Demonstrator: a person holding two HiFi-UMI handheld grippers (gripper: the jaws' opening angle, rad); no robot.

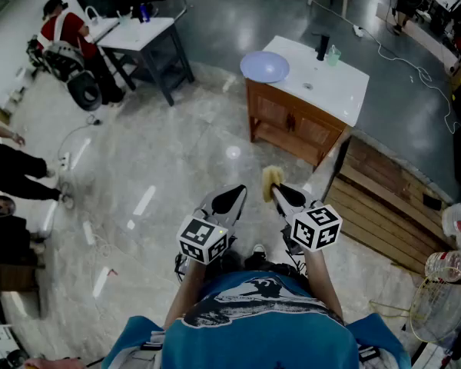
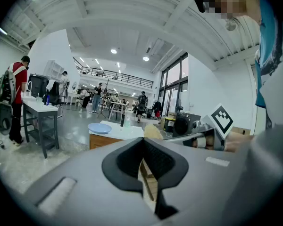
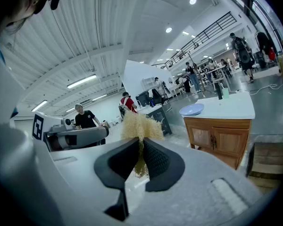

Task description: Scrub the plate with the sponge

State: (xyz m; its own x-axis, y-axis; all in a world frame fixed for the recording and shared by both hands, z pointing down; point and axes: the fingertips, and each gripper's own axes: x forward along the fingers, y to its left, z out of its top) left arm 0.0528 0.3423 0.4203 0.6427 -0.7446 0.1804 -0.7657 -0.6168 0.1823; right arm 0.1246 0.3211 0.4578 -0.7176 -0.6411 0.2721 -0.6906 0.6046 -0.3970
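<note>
A pale blue plate [image 1: 264,66] lies on the left end of the white counter [image 1: 334,91] of a wooden cabinet [image 1: 292,125], a few steps ahead of me; it also shows as the plate [image 2: 100,127] and the plate [image 3: 191,109]. My right gripper [image 1: 275,185] is shut on a yellow fibrous sponge [image 1: 272,179], the sponge [image 3: 140,126] sticking out past the jaws. My left gripper [image 1: 234,194] is shut with nothing in it, level with the right one. Both are held in front of my chest, far from the plate.
A black faucet [image 1: 322,48] and a small green bottle [image 1: 334,54] stand on the counter by the sink. Wooden pallets [image 1: 384,198] lie right of the cabinet. A grey table [image 1: 142,44] with a person in red [image 1: 69,33] is at the far left. Cables cross the floor.
</note>
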